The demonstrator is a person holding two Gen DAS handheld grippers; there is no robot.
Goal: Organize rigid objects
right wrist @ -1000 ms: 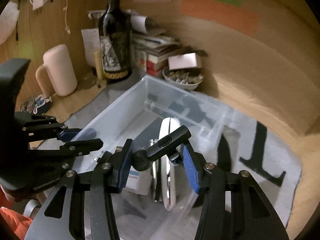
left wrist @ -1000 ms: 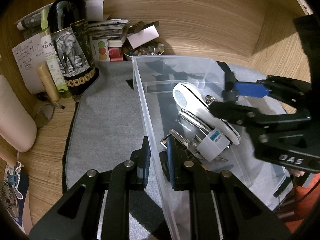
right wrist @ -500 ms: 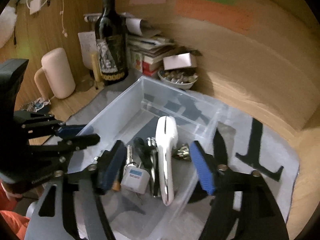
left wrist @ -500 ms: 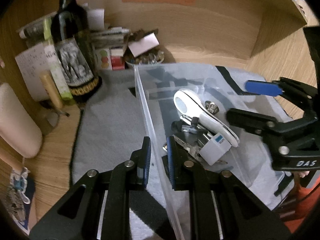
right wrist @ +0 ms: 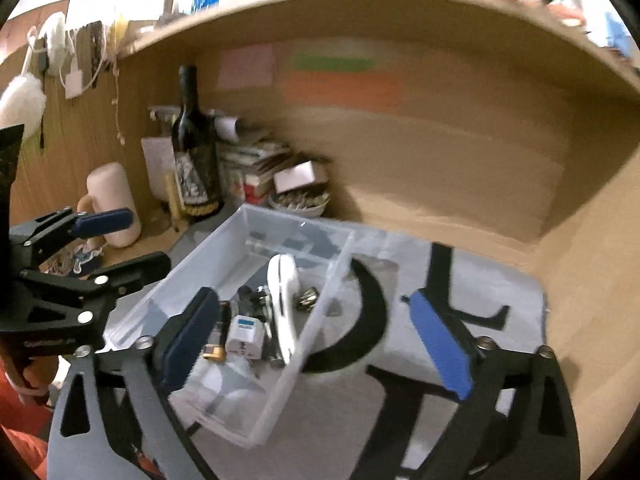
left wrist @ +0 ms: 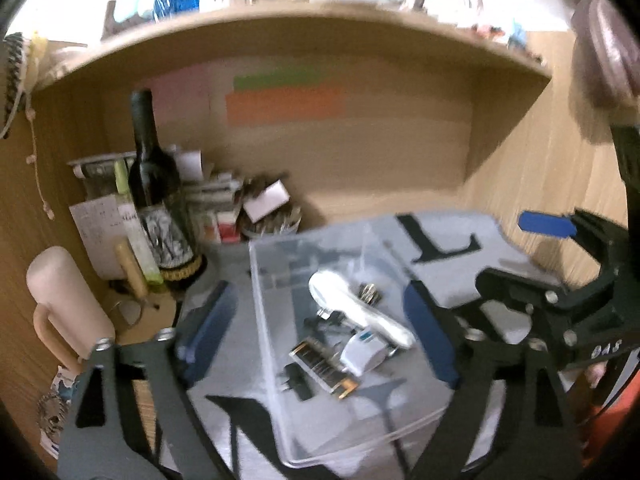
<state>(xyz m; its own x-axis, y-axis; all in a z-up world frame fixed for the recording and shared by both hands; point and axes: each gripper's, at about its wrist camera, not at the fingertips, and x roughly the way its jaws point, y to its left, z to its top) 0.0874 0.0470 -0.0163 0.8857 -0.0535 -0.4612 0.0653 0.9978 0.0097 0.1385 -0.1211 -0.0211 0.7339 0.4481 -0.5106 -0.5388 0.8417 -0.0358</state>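
A clear plastic bin (left wrist: 269, 320) (right wrist: 316, 332) stands on a grey mat. In it lie a long white tool (left wrist: 352, 304) (right wrist: 284, 292), a white plug adapter (left wrist: 362, 354) (right wrist: 246, 334), a black-and-gold piece (left wrist: 320, 368) and a small metal clip (left wrist: 370, 292). My left gripper (left wrist: 318, 296) (right wrist: 132, 240) hangs above and in front of the bin. Its jaws are opening and nothing is between them. My right gripper (right wrist: 310, 300) (left wrist: 516, 252) hovers over the bin's right side. Its jaws are also opening, and they hold nothing.
A dark wine bottle (left wrist: 156, 200) (right wrist: 196, 160), a pale pink mug (left wrist: 64, 300) (right wrist: 114, 200), stacked books and a bowl of small items (right wrist: 300, 202) crowd the back left corner. The grey mat (left wrist: 448, 248) bears black letters. Wooden walls and a shelf enclose the desk.
The right gripper let go of a black tool, which now lies in the bin. The left gripper, shut at the bin's left wall, has opened wide. Both have pulled back and up.
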